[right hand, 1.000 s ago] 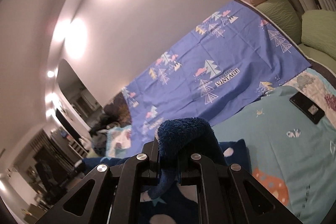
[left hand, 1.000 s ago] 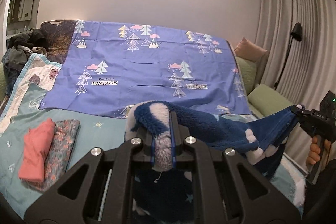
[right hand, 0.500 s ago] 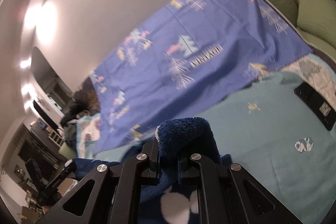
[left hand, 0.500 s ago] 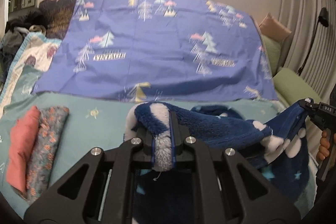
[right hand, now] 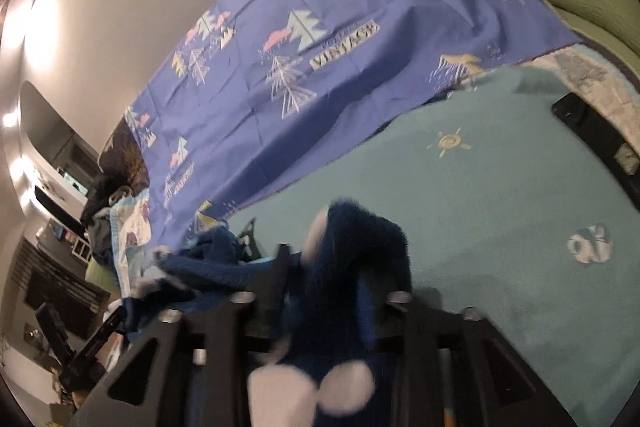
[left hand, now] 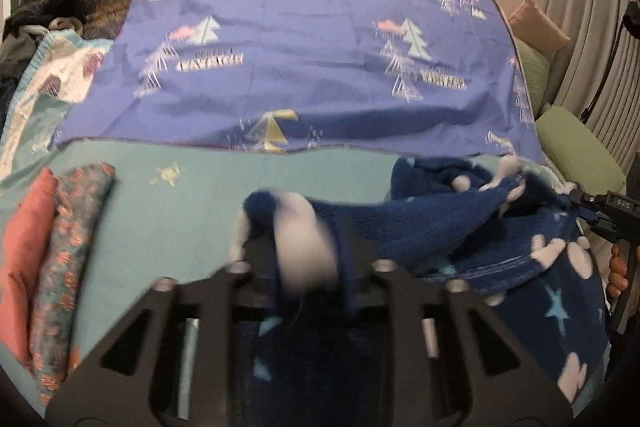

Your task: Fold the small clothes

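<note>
done so far: two folded pieces, a coral one (left hand: 22,239) and a floral one (left hand: 70,251), lie side by side on the teal bedspread (left hand: 180,211), well to the left of the fleece; they look finished.
in hand: the navy fleece garment (left hand: 420,227) with white spots is being laid down on the bedspread, in front of the purple tree-print sheet (left hand: 320,67); its upper edge stretches between the two grippers.
left gripper (left hand: 308,259): jaws spread, just opened; a fleece corner sits between them, loose, not pinched.
right gripper (right hand: 332,287): jaws likewise parted and just opened; the other fleece corner stands up between them, released.
changed since earlier: both grippers were clamped on the corners and held higher; the view has tipped toward the bedspread and the fleece has slackened.
left to do: judging by the bunched cloth, the fleece needs smoothing and folding, then a place beside the folded pieces.
aside: a dark phone (right hand: 592,131) lies on the bedspread, to the right of the fleece.
</note>
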### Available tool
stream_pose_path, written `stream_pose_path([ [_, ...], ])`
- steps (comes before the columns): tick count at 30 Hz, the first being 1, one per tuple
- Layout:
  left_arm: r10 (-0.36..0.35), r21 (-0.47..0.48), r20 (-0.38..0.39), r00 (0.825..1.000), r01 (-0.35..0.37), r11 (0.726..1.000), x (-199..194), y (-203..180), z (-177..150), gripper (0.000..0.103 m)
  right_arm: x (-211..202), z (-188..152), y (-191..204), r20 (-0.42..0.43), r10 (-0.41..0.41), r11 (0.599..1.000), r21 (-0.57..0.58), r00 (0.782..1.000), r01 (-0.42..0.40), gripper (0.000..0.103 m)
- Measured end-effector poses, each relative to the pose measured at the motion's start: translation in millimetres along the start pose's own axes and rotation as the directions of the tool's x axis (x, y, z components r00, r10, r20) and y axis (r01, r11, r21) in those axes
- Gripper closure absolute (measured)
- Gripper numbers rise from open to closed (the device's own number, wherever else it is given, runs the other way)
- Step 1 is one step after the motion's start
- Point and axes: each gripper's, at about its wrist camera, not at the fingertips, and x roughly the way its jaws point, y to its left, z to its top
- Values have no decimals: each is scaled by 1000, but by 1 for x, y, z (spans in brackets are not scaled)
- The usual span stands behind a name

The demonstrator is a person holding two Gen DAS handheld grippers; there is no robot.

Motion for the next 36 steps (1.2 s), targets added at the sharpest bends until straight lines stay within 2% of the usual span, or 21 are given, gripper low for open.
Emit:
stream_pose_path([
  [1,2,-3,25,1000,-2,1000,-8,1,3,51,-12,0,3,18,10,1000,-8,1000,-10,56],
  [2,-10,-6,55,998,10,1000,-21,2,5,49,-25,0,8,28,21,999,-26,999,-20,56],
  [5,-65,-9,106,992,66,998,-57,5,9,49,-53,-9,27,5,11,994,-111,1000,-11,56],
  [7,-126,25,99,987,124,992,-69,-1,6,49,-56,-24,47,-59,-6,977,-212,998,-7,57],
  [8,-162,56,76,984,158,986,-72,-7,3,49,-51,-37,59,-112,-19,964,-266,993,-12,60],
  [11,-252,174,-80,964,263,949,-63,-41,-17,54,-24,-67,86,-239,-73,929,-370,968,-21,72],
  [13,-245,268,-199,949,293,918,-43,-69,-33,59,6,-83,100,-299,-137,909,-417,944,0,74],
  [15,-174,335,-275,946,264,905,-13,-94,-43,64,36,-85,107,-313,-189,902,-430,931,39,74],
  [17,-152,319,-318,936,257,912,13,-103,-40,64,56,-68,111,-280,-180,917,-395,943,57,74],
  [18,-141,308,-303,942,237,922,26,-105,-30,64,62,-54,112,-237,-156,927,-370,959,59,74],
  [19,-115,306,-265,957,197,932,34,-104,-20,64,64,-41,110,-188,-135,940,-336,973,66,74],
  [20,-72,291,-209,975,132,948,42,-101,-9,64,64,-26,104,-125,-124,957,-278,984,85,74],
  [21,4,251,-134,991,30,968,48,-91,4,64,63,-14,96,-73,-125,971,-215,990,107,74],
  [22,68,205,-88,994,-49,977,52,-81,14,64,62,-8,89,-52,-130,977,-178,990,118,74],
  [24,118,114,-74,990,-109,987,53,-58,21,64,54,-7,74,-70,-131,982,-145,989,120,74],
  [27,93,54,-81,992,-88,995,29,-26,11,63,20,-24,50,-94,-149,977,-168,984,132,74],
  [29,69,38,-89,994,-66,997,3,-10,-3,58,-18,-39,30,-71,-161,976,-160,984,148,74],
  [31,17,9,-110,994,-16,1000,-31,4,-26,54,-63,-63,9,-60,-147,982,-129,987,139,72],
  [32,-15,-4,-120,993,15,1000,-48,8,-38,52,-80,-73,1,-63,-141,985,-111,988,133,67],
  [35,-115,-36,-151,982,111,993,-97,14,-77,49,-135,-117,-20,-77,-113,993,-38,991,110,58],
  [36,-149,-66,-163,975,140,988,-110,14,-93,44,-150,-132,-27,-76,-94,996,2,993,94,56],
])
